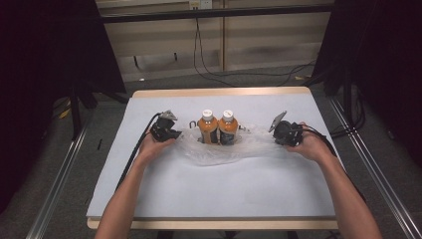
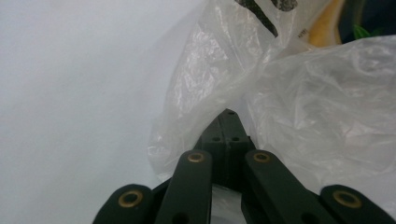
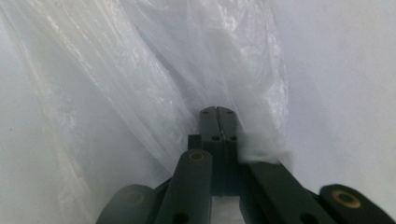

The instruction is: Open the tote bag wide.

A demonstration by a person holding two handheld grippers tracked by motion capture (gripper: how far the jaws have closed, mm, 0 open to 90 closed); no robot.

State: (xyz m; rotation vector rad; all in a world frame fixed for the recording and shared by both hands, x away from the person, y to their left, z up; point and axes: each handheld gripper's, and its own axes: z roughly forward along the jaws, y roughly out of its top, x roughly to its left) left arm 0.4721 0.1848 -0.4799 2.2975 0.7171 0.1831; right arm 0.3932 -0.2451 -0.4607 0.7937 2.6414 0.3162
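Both sets of jaws are pressed together on thin film: the left gripper [image 2: 227, 122] pinches one end of the clear bag [image 1: 224, 149], the right gripper [image 3: 218, 120] the other. Between them two bottles [image 1: 218, 127] stand upright, touching, at mid-bench, with the bag gathered round their bases. The film looks slippery and weak, so a sharp pull could tear it or slide it free of a grip; an uneven lift could tip the bottles against each other or over. The bench [image 1: 224, 184] wears a plain pale cover over a wood edge. Beyond it lie grey floor, loose cables and dark curtains.
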